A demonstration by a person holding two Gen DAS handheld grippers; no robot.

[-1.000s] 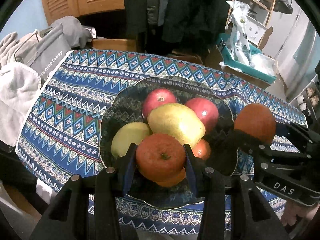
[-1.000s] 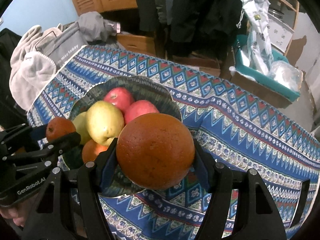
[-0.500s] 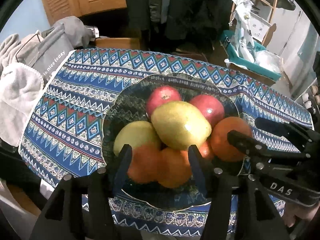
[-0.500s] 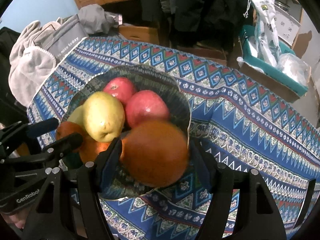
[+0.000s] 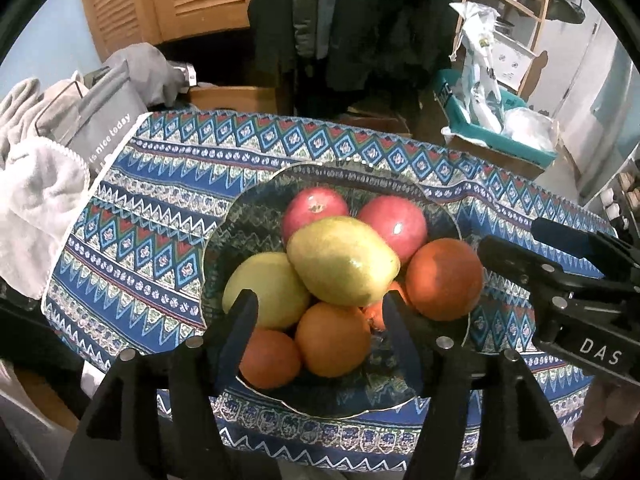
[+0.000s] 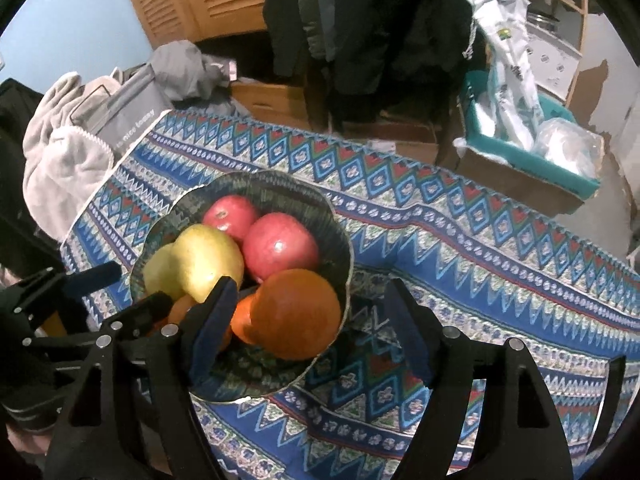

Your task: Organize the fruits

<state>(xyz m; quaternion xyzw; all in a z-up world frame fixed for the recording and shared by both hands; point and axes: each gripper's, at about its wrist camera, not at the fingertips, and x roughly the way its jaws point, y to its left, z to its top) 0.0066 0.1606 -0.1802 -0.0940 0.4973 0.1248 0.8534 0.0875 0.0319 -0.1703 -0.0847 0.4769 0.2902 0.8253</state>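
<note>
Both oranges dropped into bowl (image 5: pixel 248 216), left claw (image 5: pixel 320 312) & right claw (image 6: pixel 308 312) opening above.

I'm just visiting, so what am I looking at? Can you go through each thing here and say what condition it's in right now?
Left tongs: opening, nothing gripped.
Right tongs: opening, big orange between them, not pressed.
Bowl: on the tablecloth, heaped with fruit.
Big orange: resting at the bowl's edge.
Small oranges: lying in the bowl's front.
Pears: one stacked on top.
Red apples: at the back.
Tablecloth: spread flat.
</note>
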